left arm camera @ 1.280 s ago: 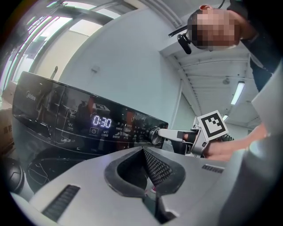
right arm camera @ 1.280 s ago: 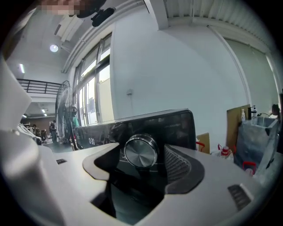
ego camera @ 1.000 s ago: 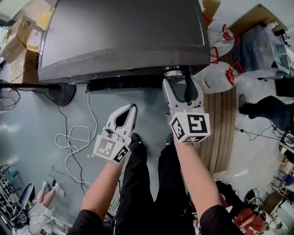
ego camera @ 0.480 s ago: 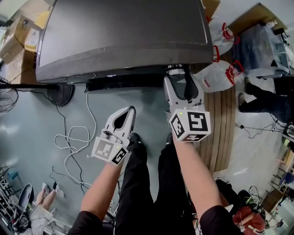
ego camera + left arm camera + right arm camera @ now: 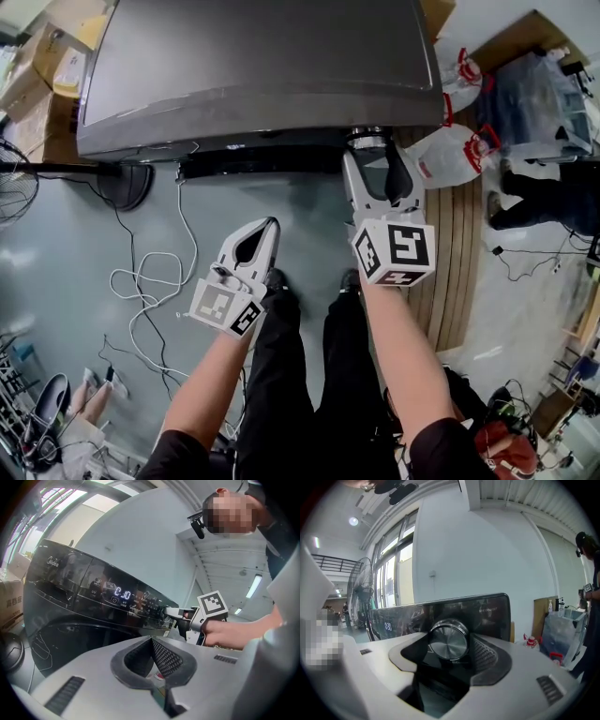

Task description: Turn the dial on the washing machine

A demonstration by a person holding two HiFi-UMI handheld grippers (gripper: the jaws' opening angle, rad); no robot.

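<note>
Sticking out from the dark front panel of the washing machine (image 5: pixel 253 66), the dial (image 5: pixel 448 639) is a round, shiny metal knob with a flat brushed face. It sits at the right end of the panel, under the edge of the machine's smooth grey top. The right gripper (image 5: pixel 449 645) has one jaw on each side of the dial. The black ribbed pads (image 5: pixel 485 654) seem to press on its sides, so the dial is pinched between them.

In the head view, the right gripper (image 5: pixel 371 156) reaches straight out to the dial (image 5: pixel 367 141). The bare right arm is stretched forward behind it. The white cube (image 5: pixel 394 251) with black square marks sits on the back of this gripper.

The left gripper (image 5: pixel 270 225) hangs lower and further back, well apart from the machine. It points up at the panel, and the left arm is bent. Its two jaws are pressed together with nothing between them. In its own view, the left gripper (image 5: pixel 152 644) has a smooth grey plastic body and a black pad with tiny bumps.

Blue-white numbers (image 5: pixel 123 594) glow on the glossy black panel. Thin white cables (image 5: pixel 141 291) lie in loops on the pale grey floor. White jugs (image 5: pixel 450 155) with red handles stand beside a wooden pallet (image 5: pixel 459 244).
</note>
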